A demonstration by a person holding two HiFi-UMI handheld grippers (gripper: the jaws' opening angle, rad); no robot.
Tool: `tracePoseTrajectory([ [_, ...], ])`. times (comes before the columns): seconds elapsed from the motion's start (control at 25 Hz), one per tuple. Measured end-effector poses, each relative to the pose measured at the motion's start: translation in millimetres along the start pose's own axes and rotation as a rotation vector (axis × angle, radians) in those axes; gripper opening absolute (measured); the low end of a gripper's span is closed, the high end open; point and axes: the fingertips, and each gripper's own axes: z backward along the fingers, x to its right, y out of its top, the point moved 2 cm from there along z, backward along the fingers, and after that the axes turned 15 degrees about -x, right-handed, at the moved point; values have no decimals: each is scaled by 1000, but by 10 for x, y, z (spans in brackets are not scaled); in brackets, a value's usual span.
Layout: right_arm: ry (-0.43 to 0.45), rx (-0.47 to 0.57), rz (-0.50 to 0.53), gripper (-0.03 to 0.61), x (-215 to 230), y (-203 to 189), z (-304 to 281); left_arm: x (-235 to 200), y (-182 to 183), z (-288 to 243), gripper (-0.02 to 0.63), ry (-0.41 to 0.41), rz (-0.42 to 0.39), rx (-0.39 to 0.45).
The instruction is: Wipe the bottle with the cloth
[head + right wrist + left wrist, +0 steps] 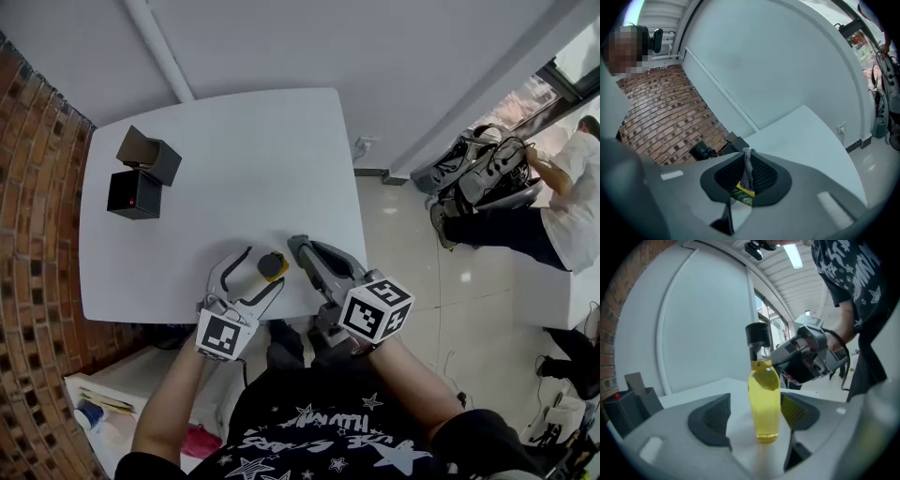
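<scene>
both near table (234, 141) edge: left hand-held gripper (262, 269) open round bottle (764, 399), right hand-held gripper (300, 246) pinching cloth (748, 165).

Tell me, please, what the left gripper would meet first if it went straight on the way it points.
The bottle: it stands upright between the left gripper's open jaws, so pushing on would probably knock it first. The right gripper lies beyond.

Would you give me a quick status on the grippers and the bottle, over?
Left gripper open, bottle upright between its jaws. Right gripper shut on cloth. Boxes far across table, no obstacle.
</scene>
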Motion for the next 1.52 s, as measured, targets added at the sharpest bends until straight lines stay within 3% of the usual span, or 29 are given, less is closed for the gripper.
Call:
tracePoseTrajectory([
  [0.28,138,-76,58,40,-202,56,62,94,-33,288,334,144,184,-17],
  [0.56,157,-132,47,40,-75,-88,-106,213,-155,382,334,235,317,-48],
  [0.84,161,-196,24,40,101,-273,-341,219,-154,351,333,301,369,-41],
  [1.52,143,-278,19,40,339,-517,-530,233,-110,366,333,349,411,-52],
])
